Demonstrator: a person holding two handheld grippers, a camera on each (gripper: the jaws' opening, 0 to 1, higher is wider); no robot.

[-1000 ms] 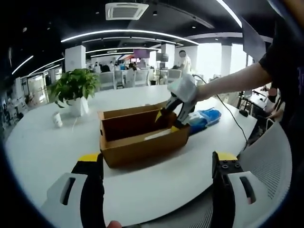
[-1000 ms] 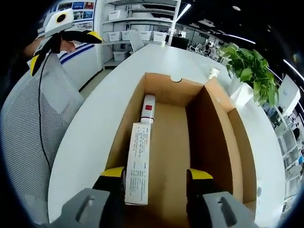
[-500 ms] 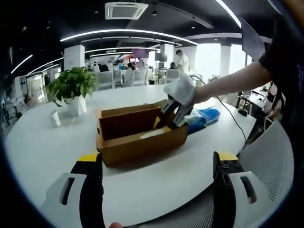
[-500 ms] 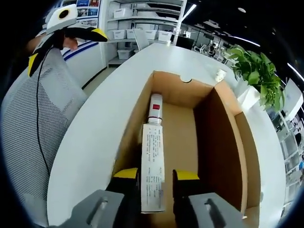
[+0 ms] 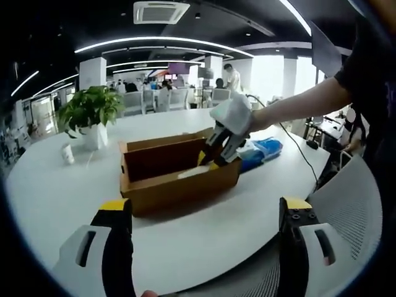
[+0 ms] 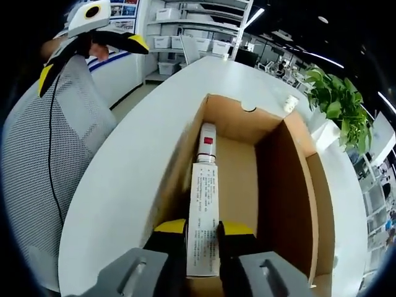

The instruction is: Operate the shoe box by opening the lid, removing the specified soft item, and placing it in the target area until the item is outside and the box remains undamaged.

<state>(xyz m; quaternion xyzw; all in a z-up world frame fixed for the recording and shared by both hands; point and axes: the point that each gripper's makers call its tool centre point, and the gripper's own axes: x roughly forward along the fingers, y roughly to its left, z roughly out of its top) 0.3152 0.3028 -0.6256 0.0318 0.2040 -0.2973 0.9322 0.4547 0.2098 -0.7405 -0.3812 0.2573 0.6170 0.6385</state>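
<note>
Gripping a white tube (image 6: 203, 226) by its flat tail end, the right gripper (image 6: 202, 230) has its two yellow-tipped jaws pressed against the tube's sides, inside an open cardboard box (image 6: 272, 179). The tube runs straight ahead from the fingertips (image 6: 170, 226) along the box's left wall, its red-marked cap end farthest from them. Its print is too small to read, and its tail edge is cut off low between the jaws. Whether the tube rests on the box floor or is lifted off it cannot be told.

In the left gripper view, the same box (image 5: 179, 177) sits on a white table (image 5: 55, 192), well ahead of the left gripper (image 5: 204, 244). That gripper holds nothing; its jaws stand wide apart, with the box seen in the gap between them. The right gripper (image 5: 213, 156) reaches into the box from the right, held by a person's bare arm (image 5: 297, 108). A pale sliver of the tube (image 5: 190, 174) shows above the near box wall; the rest is hidden behind it.

Beyond the box on the left stands a potted plant (image 5: 91, 117) with a small white cup (image 5: 66, 154) beside it. A blue item (image 5: 260, 150) lies just right of the box, partly hidden behind the gripper; what it is cannot be made out. A mesh chair (image 5: 346, 210) sits at the lower right.

In the right gripper view, the left gripper (image 6: 93, 28) hangs above another mesh chair (image 6: 49, 142), far left of the fingertips.
</note>
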